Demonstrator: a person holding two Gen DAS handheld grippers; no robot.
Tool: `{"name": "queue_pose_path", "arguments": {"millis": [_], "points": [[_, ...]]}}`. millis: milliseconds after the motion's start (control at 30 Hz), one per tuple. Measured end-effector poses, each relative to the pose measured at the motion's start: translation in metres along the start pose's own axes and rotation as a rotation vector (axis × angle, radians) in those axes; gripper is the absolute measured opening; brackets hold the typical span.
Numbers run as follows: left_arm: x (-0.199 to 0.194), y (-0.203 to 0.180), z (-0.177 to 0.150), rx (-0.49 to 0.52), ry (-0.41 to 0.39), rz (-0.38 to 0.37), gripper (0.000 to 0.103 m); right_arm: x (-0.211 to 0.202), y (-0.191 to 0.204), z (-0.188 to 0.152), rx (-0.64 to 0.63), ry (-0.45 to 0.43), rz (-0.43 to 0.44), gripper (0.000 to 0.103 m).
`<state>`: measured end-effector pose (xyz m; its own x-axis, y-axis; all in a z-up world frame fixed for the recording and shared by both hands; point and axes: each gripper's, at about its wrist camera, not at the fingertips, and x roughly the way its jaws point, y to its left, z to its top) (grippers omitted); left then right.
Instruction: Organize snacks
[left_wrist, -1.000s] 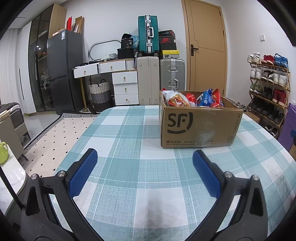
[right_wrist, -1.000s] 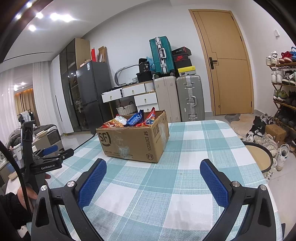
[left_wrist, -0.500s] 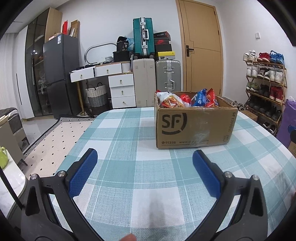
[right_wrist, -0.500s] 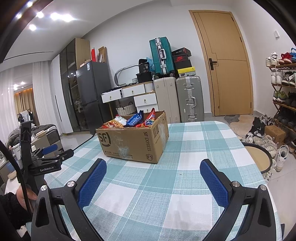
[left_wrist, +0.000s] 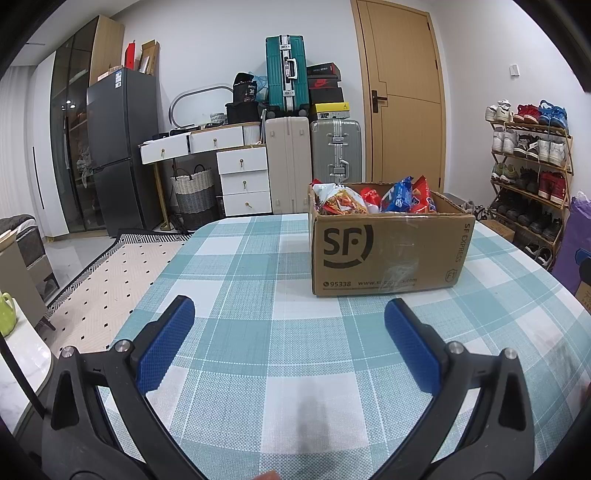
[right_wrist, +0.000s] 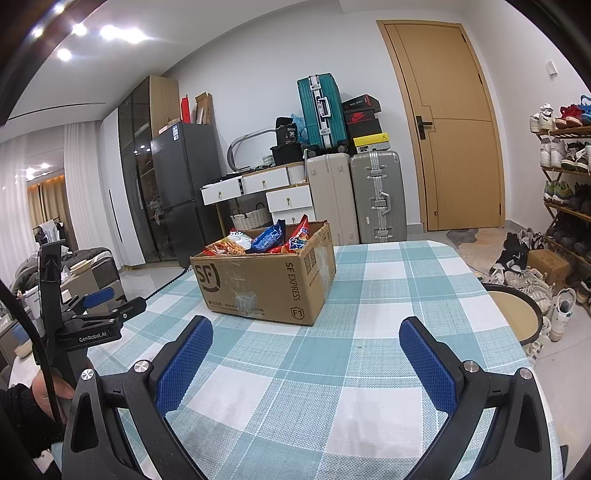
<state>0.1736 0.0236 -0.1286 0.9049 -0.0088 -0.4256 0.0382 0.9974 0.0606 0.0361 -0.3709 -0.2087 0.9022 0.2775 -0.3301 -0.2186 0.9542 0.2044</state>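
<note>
Cardboard box (left_wrist: 388, 251) of snack bags (left_wrist: 399, 194) sits centre-right on checked table (left_wrist: 236, 332); left tool (left_wrist: 288, 314) and right tool (right_wrist: 306, 332) released, hovering empty near table's front edge.

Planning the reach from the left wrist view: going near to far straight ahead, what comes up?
left gripper → bare tablecloth → cardboard box → snack bags → silver suitcase

walls: plain white | door: tan wooden door (left_wrist: 402, 107) | storage: dark grey refrigerator (left_wrist: 120, 147), white drawer unit (left_wrist: 242, 177), teal hard-shell suitcase (left_wrist: 287, 74) atop beige one | right: wooden shoe rack (left_wrist: 528, 177) | ceiling: recessed spotlights (right_wrist: 107, 33)
</note>
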Motion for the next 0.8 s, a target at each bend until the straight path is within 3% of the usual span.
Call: {"name": "queue_pose_path", "arguments": {"millis": [800], "points": [[-0.0047, 0.0005, -0.0017, -0.006, -0.001, 0.017, 0.103, 0.0003, -0.0007, 0.0008, -0.001, 0.001, 0.001, 0.103]]}}
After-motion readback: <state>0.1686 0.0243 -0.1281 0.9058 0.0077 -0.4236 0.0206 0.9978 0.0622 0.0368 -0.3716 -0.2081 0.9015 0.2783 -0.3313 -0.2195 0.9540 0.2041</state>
